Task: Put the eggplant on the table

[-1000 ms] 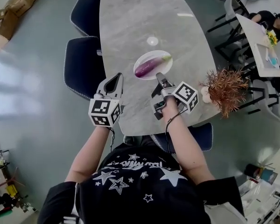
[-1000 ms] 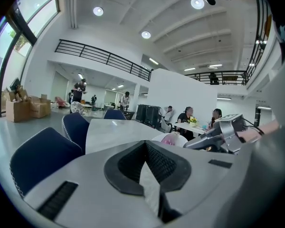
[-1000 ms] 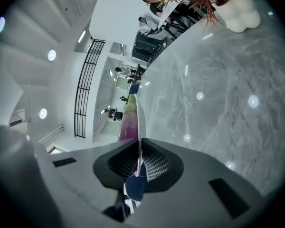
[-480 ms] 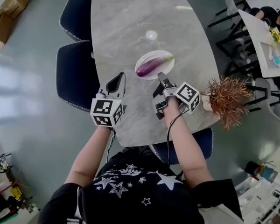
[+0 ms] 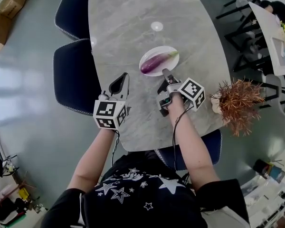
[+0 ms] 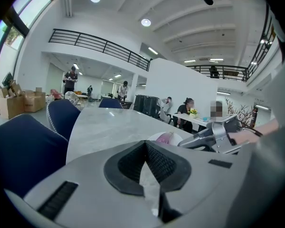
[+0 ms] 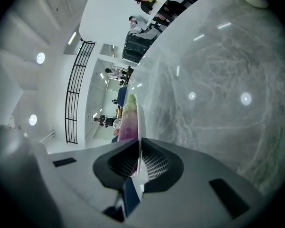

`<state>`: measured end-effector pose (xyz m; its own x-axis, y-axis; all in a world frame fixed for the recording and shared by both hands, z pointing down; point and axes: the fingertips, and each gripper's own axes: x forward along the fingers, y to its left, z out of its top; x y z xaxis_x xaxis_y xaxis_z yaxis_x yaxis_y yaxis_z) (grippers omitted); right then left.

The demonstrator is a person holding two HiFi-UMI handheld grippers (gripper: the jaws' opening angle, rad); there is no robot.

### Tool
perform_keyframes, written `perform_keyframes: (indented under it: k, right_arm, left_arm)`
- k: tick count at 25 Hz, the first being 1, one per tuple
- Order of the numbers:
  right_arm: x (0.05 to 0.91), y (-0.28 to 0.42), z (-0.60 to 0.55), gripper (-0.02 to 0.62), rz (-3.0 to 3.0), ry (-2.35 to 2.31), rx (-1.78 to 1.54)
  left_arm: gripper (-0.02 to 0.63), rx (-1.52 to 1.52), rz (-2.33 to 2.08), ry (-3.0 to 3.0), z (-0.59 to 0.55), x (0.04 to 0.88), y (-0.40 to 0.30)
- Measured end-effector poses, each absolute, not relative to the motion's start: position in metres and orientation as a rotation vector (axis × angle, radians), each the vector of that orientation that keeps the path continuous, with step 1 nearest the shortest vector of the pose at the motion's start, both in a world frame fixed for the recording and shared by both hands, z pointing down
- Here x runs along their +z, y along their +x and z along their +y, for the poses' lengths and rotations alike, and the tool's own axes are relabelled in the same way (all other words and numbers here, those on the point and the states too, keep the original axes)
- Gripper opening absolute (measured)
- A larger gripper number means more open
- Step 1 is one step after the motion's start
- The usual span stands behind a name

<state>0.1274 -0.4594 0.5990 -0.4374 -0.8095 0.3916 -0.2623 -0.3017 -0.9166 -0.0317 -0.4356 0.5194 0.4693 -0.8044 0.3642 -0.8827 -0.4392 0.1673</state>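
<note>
Head view: a long purple eggplant with a pale green stem end [image 5: 154, 63] lay across an oval white plate [image 5: 171, 51], which stood near the middle of the grey marble-patterned worktop [image 5: 133, 18]. The eggplant was not yet on the worktop itself.
Right side: the right tongs [image 5: 164, 72] pointed at the plate with their tips right at its near rim. The right gripper view showed the jaws pressed together with nothing between them. Whether the tips touched the rim could not be told.
Left side: the left tongs [image 5: 123, 78] hovered over bare worktop, apart from the plate, clenched and empty.
Step in hand: probably the reach for the eggplant, with no grasp made.
Doing it well: the right jaws would have to spread before going further, since closed tips would only nudge the plate. A grip across the thick middle of the eggplant looked safest, as the skin seemed smooth and the ends taper. The lift should clear the rim, and the eggplant should be set down on bare worktop beside the plate. The plate looked light and might slide, so the left tongs could steady its edge.
Writing: none was readable. The marker cubes [image 5: 109, 114] carried only black-and-white square patterns. The person's black shirt [image 5: 137, 184] showed white stars, and its lettering was too small to read.
</note>
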Motion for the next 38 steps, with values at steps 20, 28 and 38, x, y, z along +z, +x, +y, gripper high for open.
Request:
perform_keyframes:
  k: [20, 28, 38]
  right_arm:
    - [0.638, 0.138, -0.464, 0.023, 1.379, -1.464, -1.836]
    - [0.632, 0.139, -0.467, 0.023, 1.442, -1.488, -1.827]
    - [0.641, 0.130, -0.448, 0.026, 1.514, -1.566, -1.926]
  left_arm:
    - [0.008, 0.397, -1.369, 2.357, -0.427, 0.545, -0.024]
    - [0.008, 0.363, -1.360, 2.376, -0.423, 0.537, -0.020]
    - [0.008, 0.315, -1.357, 2.394, -0.417, 0.527, -0.019]
